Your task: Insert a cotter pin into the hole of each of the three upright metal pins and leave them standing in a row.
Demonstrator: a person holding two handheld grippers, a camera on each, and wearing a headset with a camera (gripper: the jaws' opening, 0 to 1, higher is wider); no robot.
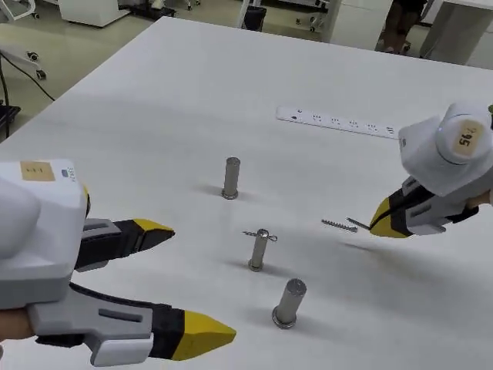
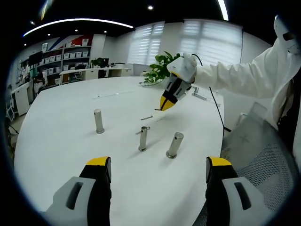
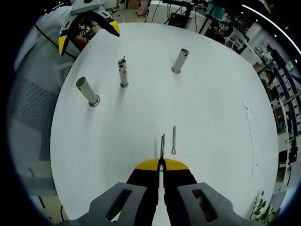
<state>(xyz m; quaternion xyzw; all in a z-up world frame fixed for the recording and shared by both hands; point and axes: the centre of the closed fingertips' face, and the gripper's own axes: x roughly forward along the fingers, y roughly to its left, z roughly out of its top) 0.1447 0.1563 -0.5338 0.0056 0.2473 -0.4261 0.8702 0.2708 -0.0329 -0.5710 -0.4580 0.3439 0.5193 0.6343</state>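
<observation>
cotter pin (image 1: 260, 234) in middle metal pin (image 1: 258, 256)

The table (image 1: 169, 100) was plain white, and so was the power strip (image 1: 335, 122) at one o'clock on it. The three metal pins (image 1: 260, 250) were silver-grey; the held cotter pin (image 1: 357, 223) and the loose cotter pin (image 1: 339, 225) showed darker grey. The left gripper (image 1: 192, 281) at seven o'clock and the right gripper (image 1: 377, 227) at three o'clock matched — white and grey shells, black jaws, yellow tips. Each carried a tan sticker (image 1: 37, 170) — the right one's bore black numerals.
</observation>
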